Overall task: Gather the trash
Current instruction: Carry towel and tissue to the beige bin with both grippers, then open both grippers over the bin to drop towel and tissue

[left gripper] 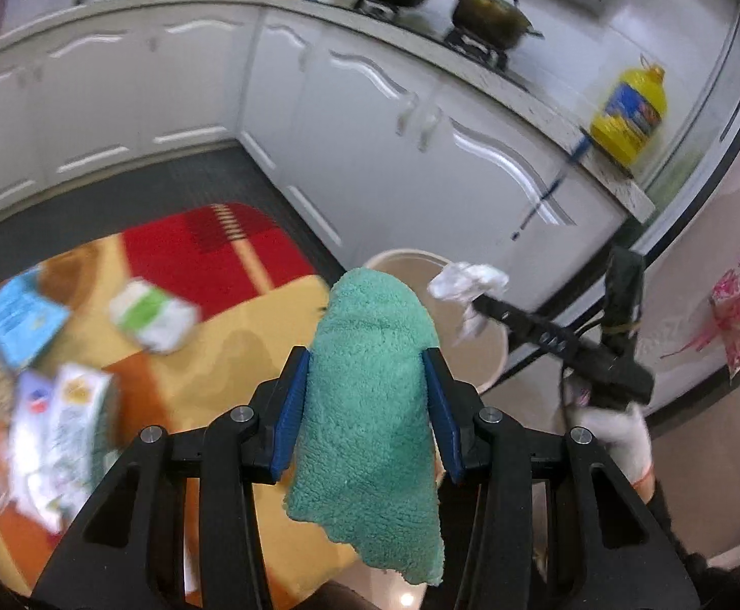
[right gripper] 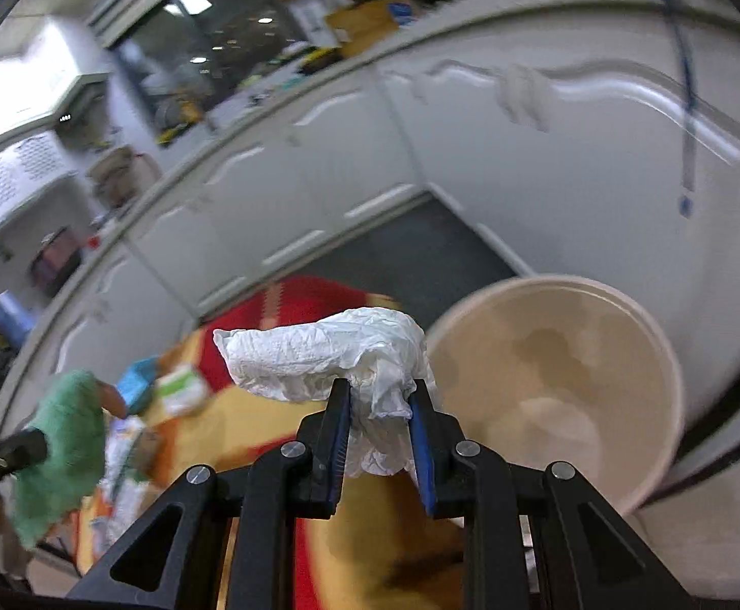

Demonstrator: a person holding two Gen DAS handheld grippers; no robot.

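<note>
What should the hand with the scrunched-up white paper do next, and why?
Probably carry the right gripper a little further over the beige bin, then let go. Its jaws are shut on the crumpled white paper, and the bin's open mouth sits just to the right of it, so the paper isn't yet clearly above the opening.

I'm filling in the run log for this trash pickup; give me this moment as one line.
left gripper: shut on green cloth | right gripper: shut on crumpled white tissue | beige bin: open, beside tissue | tissue not yet dropped
</note>
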